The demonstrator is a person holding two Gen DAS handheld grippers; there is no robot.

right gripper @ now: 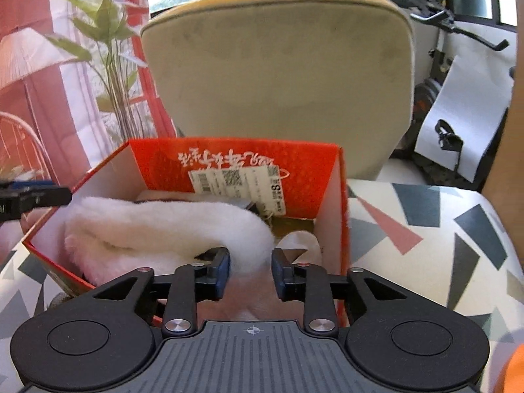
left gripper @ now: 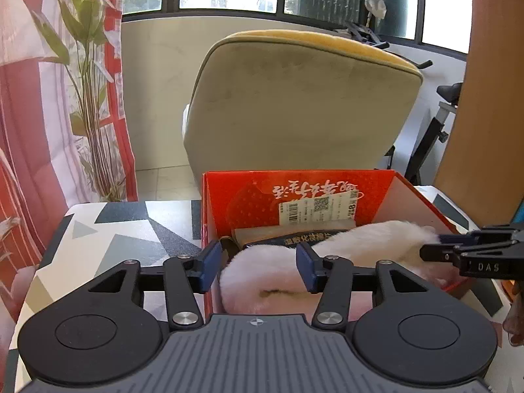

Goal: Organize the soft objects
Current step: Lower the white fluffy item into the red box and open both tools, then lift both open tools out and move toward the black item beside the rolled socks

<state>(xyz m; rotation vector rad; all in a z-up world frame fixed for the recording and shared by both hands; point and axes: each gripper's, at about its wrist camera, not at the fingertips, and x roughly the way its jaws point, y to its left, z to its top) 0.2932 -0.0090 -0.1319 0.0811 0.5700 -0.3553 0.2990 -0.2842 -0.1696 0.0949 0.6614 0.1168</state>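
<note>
**White fluffy soft item sits in the red box, both grippers at its ends**

The white fluffy plush item (left gripper: 271,271) lies folded inside the open red cardboard box (left gripper: 229,196), which stands on my table with the grey, pink and white geometric pattern (left gripper: 108,229). Through the left wrist camera the plush fills the near part of the box, from about 6 o'clock out toward 3 o'clock. My left gripper (left gripper: 258,267) is spread open, its blue-padded fingers (left gripper: 211,267) straddling the near left corner of the box: one finger is outside the left wall, the other is over the plush. Whether that pad touches the fluff I cannot tell.

The right gripper (left gripper: 429,245) comes in from 3 o'clock in that same view, its tip at the far right end of the plush. Through the right wrist camera, the right gripper (right gripper: 250,273) has its fingers (right gripper: 221,273) parted with a lobe of the plush (right gripper: 163,229) lying between them; I cannot see the pads pressing it, so I read it as open, not clamped.

A white shipping label with barcode and QR code (right gripper: 239,183) sticks to the inside of the far wall. Behind the box at 12 o'clock stands a beige upholstered chair back with yellow top edge (left gripper: 294,98), and at 10 o'clock a green leafy plant (left gripper: 85,65) before a red and white curtain (left gripper: 19,114).
</note>
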